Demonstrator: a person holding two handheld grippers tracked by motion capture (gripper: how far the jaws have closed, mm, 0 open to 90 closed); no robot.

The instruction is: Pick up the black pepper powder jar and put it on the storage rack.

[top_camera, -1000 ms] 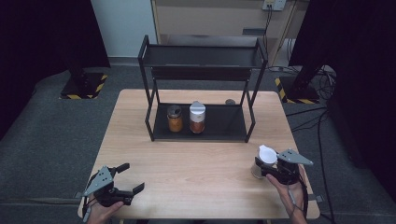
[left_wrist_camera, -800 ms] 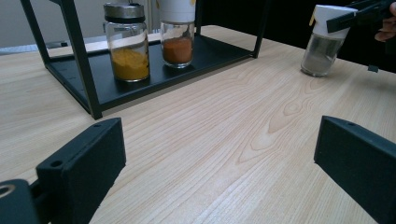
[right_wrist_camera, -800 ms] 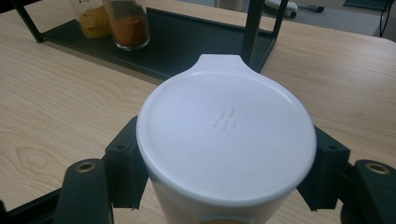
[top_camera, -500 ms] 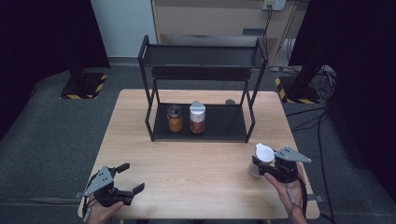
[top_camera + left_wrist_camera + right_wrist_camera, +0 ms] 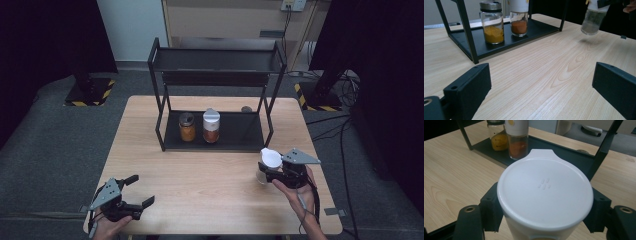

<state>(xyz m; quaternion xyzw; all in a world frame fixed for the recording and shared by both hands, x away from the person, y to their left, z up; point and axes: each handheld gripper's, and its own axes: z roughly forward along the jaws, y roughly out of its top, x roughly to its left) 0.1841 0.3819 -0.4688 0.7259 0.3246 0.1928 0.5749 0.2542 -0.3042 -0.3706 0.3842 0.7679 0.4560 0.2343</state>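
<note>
A glass spice jar with a white lid (image 5: pixel 270 161) hangs a little above the table at the right, and my right gripper (image 5: pixel 270 172) is shut on it just under the lid (image 5: pixel 545 188). The left gripper view catches the same jar (image 5: pixel 594 18) lifted, with its shadow on the wood below. A black two-tier rack (image 5: pixel 215 95) stands at the back of the table. On its lower shelf are a jar of yellow spice (image 5: pixel 187 127) and a white-capped jar of orange spice (image 5: pixel 211 126). My left gripper (image 5: pixel 140 192) rests open at the table's front left, nothing between its jaws.
The wooden table (image 5: pixel 210 190) has bare room in the middle between the rack and both hands. The rack's lower shelf (image 5: pixel 242 131) is free to the right of the two jars. Its top shelf (image 5: pixel 215 60) holds nothing. A small round object (image 5: pixel 246 109) lies behind the rack.
My right gripper has risen with the white-lidded jar and carried it a little leftward and toward the rack. The left gripper has stayed where it was.
</note>
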